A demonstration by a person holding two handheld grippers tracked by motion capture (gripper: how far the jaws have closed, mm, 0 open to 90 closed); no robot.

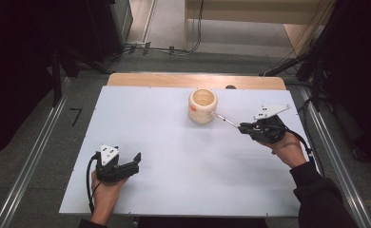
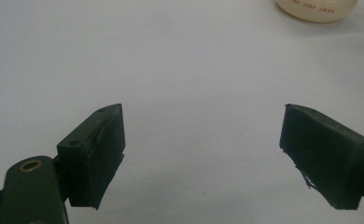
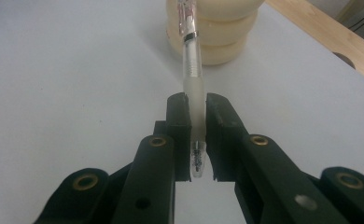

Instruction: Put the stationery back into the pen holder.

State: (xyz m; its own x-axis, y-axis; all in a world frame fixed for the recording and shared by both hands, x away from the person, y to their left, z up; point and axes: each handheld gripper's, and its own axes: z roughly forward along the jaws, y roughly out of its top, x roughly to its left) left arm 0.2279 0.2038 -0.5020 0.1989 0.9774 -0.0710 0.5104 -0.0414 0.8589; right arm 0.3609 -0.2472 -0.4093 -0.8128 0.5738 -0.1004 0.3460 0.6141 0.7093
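Note:
A cream ribbed cup (image 1: 202,106) stands upright on the white table (image 1: 174,156) near its far edge; it also rises at the top of the right gripper view (image 3: 215,32). My right gripper (image 1: 243,127) is shut on a clear pen (image 1: 224,119) that points from the jaws toward the cup. In the right gripper view the pen (image 3: 191,60) runs up between the two pads, its tip end down between the jaws (image 3: 198,135). My left gripper (image 1: 137,159) rests near the table's front left, open with nothing between its pads (image 2: 201,149).
A wooden strip (image 1: 193,80) borders the table's far edge. Metal rails (image 1: 36,156) run along both sides on the floor, and cables (image 1: 164,49) lie beyond the table. The cup's base (image 2: 316,9) shows at the top of the left gripper view.

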